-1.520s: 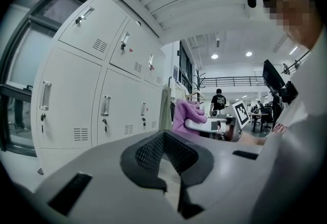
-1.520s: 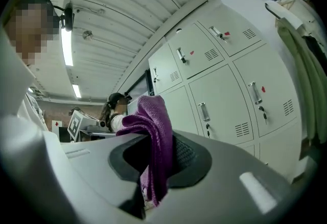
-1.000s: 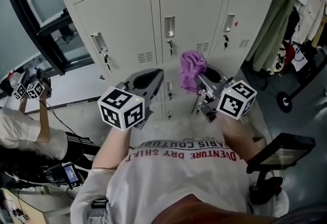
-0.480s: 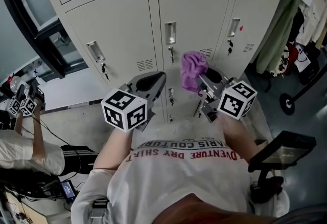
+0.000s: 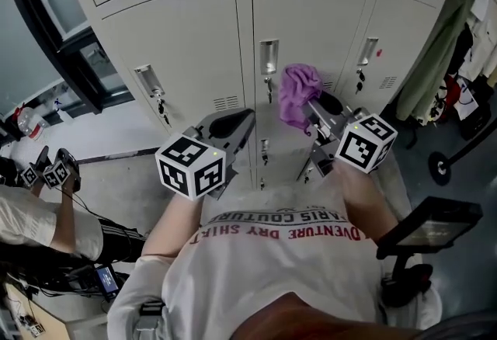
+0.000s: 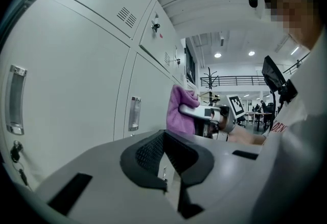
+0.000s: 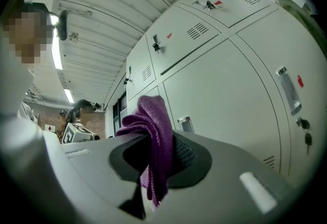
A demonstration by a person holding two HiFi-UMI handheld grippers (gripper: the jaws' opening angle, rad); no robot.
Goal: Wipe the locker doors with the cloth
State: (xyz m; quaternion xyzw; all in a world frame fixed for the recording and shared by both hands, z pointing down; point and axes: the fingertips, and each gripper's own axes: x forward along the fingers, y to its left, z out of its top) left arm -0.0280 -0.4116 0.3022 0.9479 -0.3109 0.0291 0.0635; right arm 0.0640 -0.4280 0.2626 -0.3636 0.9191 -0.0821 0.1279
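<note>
Raised slightly since before, our right tool [image 5: 317, 112] pinches the cloth [image 5: 297, 92] near the door [image 5: 311, 20]; left tool [image 5: 233, 125] narrow, empty. We judge this the approach; next, press it flat.

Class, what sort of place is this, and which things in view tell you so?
Probably a workplace locker or changing area: a bank of pale metal lockers with keys left in them, and coats hung beside them.
</note>
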